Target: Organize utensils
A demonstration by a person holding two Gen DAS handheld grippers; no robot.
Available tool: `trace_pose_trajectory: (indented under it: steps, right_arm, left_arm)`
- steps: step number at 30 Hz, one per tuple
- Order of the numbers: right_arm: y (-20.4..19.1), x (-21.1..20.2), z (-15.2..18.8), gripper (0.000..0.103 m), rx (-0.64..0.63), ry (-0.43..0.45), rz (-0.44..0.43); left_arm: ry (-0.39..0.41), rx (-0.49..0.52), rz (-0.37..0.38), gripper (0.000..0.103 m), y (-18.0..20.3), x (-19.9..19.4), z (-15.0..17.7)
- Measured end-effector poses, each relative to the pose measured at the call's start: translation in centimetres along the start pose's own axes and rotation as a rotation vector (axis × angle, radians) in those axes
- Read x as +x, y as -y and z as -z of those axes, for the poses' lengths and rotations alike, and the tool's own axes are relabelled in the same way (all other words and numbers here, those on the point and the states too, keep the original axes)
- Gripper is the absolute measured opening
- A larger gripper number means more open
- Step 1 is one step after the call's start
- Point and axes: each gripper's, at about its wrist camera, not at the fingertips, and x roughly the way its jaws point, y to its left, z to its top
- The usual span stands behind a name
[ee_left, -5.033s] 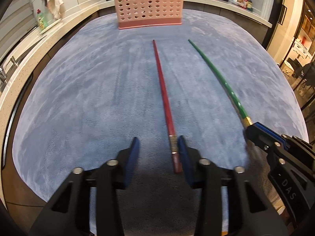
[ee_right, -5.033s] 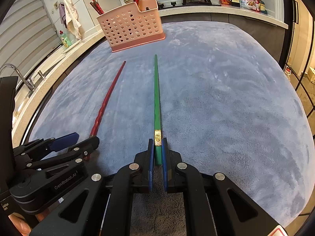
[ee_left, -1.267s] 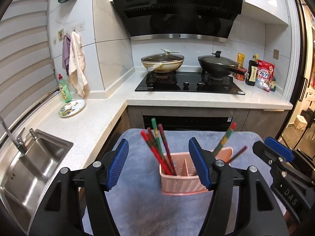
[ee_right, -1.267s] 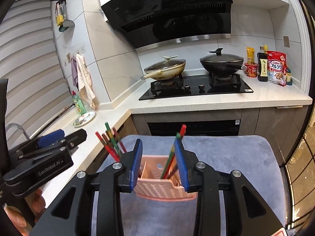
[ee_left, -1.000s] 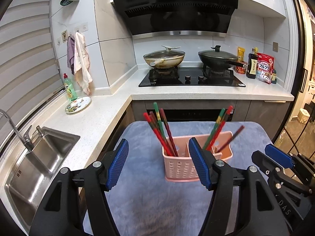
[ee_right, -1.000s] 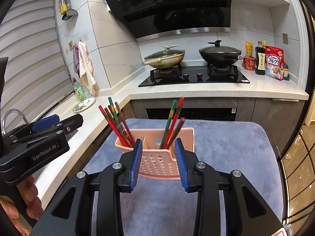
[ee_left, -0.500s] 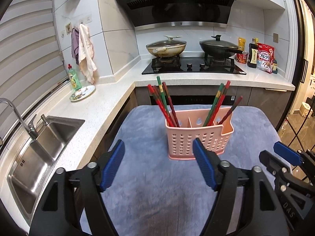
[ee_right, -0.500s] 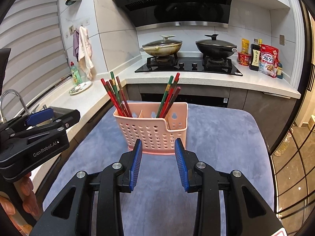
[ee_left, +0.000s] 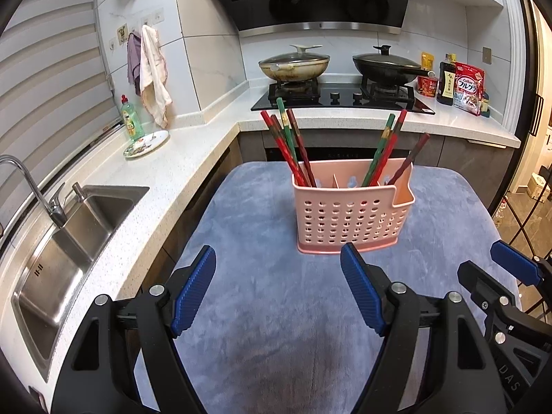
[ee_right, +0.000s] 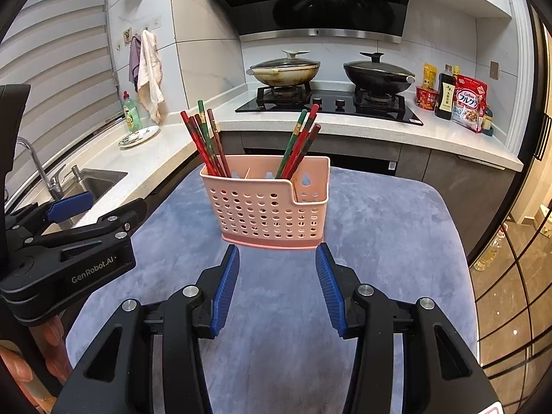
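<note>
Pink utensil caddy [ee_left: 352,220] sits upright on the blue-grey mat [ee_left: 262,327], towards the far end of the worktop, w/ red, green and dark chopsticks [ee_left: 289,145] leaning in its left compartment and another bunch [ee_right: 298,141] in the right one. Plenty of bare mat btwn the caddy and both grippers, plus strips either side of it. Mat's left edge runs beside the counter w/ the steel sink [ee_left: 65,252].

Left gripper [ee_left: 277,293] is spread wide w/ nothing in it; right gripper [ee_right: 277,284] also apart and empty, blue pads just short of the caddy's base.

Left wrist view looks down into the sink basin; right wrist view only catches its corner, but shows the person's fingers [ee_right: 20,362] under the left gripper's body, which reads "GenRobot.AI". Left view shows "DAS" on the right gripper's body [ee_left: 507,338]. Cereal bag [ee_right: 471,103] by the hob says "Calbee".
</note>
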Motion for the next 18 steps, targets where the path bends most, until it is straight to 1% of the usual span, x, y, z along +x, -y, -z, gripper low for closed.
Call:
trace_pose_trajectory:
  steps: [18]
  right_arm:
    - [-0.1, 1.3, 1.1, 0.045, -0.017, -0.039, 0.019]
  left_arm:
    - [-0.072, -0.006, 0.003, 0.071, 0.8, 1.7, 1.7]
